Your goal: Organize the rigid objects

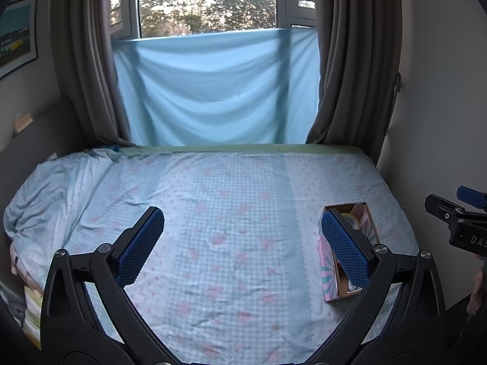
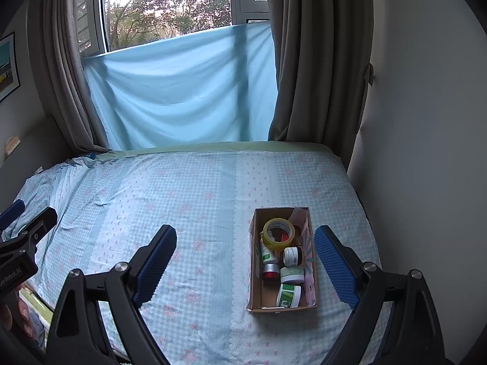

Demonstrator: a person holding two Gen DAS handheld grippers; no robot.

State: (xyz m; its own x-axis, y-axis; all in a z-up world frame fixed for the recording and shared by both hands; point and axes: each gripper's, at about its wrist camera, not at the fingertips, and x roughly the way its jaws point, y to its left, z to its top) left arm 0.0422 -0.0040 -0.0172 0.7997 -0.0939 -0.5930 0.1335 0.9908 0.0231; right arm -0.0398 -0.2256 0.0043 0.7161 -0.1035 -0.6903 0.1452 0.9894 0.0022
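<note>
An open brown cardboard box (image 2: 255,261) with a pink patterned outer wall sits on the bed (image 2: 182,213), on the blue-and-white checked sheet with pink flowers, toward the right side and near the front edge. Inside it the rigid objects lie gathered: a roll of yellow tape (image 2: 278,231) at the far end, a white tube with green print (image 2: 268,254) along the left wall, a small white-capped dark bottle (image 2: 292,256), a red jar with a silver band (image 2: 270,270), a pale green-lidded jar (image 2: 292,274) and a white jar with a green label (image 2: 288,295) at the near end. They touch or overlap one another loosely and do not stand in rows.

The right gripper (image 2: 245,269) hangs above the front of the bed with its jaws spread wide and nothing between them; in its own view the box lies between its two blue pads. The left gripper (image 1: 243,246) is likewise released and empty, over the bare middle of the sheet, with the box just behind its right-hand blue pad, partly hidden by it.

No loose item shows anywhere else on the sheet in either view. Judging from that, the collecting part of the task looks finished or nearly so. What might be left, if anything, is tidying the contents inside the box, since several lie on their sides; the pictures cannot say whether that is required.
</note>
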